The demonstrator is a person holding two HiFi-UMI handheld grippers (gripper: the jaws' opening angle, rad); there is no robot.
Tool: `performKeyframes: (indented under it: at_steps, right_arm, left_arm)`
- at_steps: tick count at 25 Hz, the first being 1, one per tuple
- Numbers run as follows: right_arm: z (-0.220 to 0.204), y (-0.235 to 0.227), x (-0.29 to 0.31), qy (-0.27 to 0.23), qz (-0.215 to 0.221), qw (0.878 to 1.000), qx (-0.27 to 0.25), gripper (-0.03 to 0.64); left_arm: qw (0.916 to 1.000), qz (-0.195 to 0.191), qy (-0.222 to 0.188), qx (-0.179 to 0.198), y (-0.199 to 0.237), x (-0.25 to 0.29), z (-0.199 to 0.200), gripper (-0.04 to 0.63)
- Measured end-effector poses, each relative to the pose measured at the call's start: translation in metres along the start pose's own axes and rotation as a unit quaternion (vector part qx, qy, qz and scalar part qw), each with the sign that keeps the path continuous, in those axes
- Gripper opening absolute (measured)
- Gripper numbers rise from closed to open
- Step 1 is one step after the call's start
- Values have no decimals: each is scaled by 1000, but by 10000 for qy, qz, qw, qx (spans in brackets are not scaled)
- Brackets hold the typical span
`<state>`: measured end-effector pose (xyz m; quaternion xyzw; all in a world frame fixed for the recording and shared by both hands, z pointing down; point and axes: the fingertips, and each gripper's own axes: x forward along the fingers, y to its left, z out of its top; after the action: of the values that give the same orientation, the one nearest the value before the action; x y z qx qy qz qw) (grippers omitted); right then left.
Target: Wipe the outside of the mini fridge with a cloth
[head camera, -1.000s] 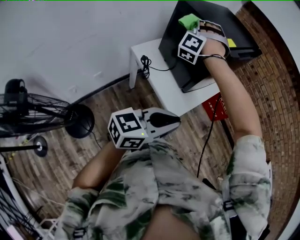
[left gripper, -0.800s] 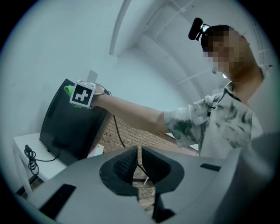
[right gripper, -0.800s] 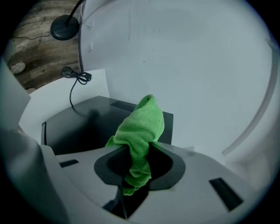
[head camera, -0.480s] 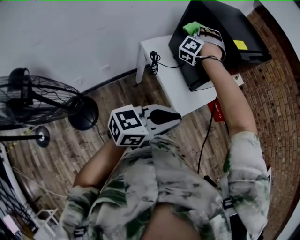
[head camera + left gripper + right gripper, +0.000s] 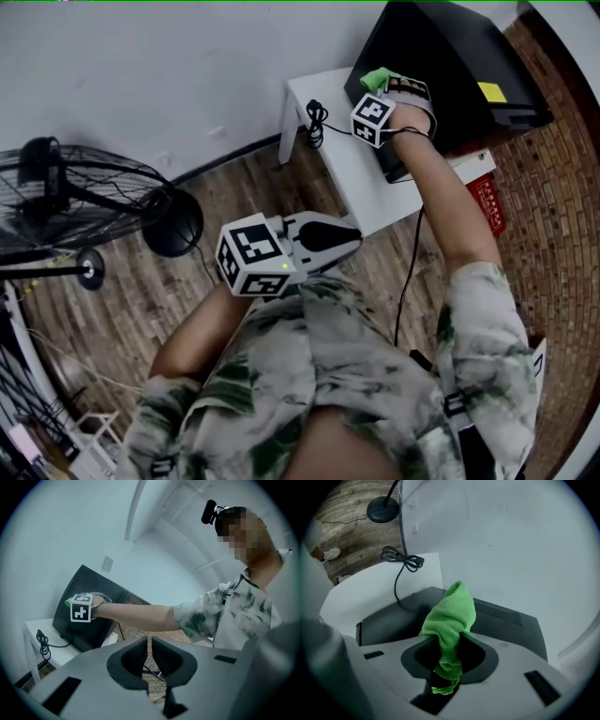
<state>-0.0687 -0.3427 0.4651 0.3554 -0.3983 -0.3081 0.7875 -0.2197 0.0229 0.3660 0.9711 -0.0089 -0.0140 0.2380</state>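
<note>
Jaws of the left gripper [image 5: 149, 649] nearly together by the chest, holding nothing. Farther out, right gripper [image 5: 449, 654] clamped on a bunched, fuzzy green cloth [image 5: 451, 613], up against the black mini fridge [image 5: 450, 56]. Sits on a white table [image 5: 342, 161].

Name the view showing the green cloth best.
Right gripper view: the green cloth sits central, clamped in the right gripper. Head view shows only a small corner; left gripper view, a distant sliver.

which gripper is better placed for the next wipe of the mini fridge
Right. The right gripper is shut on the green cloth at the top of the mini fridge; the left gripper holds nothing, back by the person's torso, far from it.
</note>
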Motion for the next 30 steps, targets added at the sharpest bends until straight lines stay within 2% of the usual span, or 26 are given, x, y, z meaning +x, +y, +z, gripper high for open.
performKeyframes:
  at_steps: [12, 22, 26, 30]
  right_arm:
    - [35, 75, 39, -116, 520, 9977, -421, 106]
    - [55, 135, 60, -257, 1020, 9911, -817, 106]
    - [58, 135, 62, -401, 1153, 9896, -761, 106]
    - [69, 100, 44, -655, 926, 9917, -599, 106]
  left_arm:
    - [9995, 299, -24, -116, 16, -7, -3, 31]
    - [9983, 514, -90, -249, 28, -1, -6, 31]
    - [9979, 583, -118, -243, 32, 4, -3, 31]
    - [9981, 542, -196, -220, 31, 0, -1, 31]
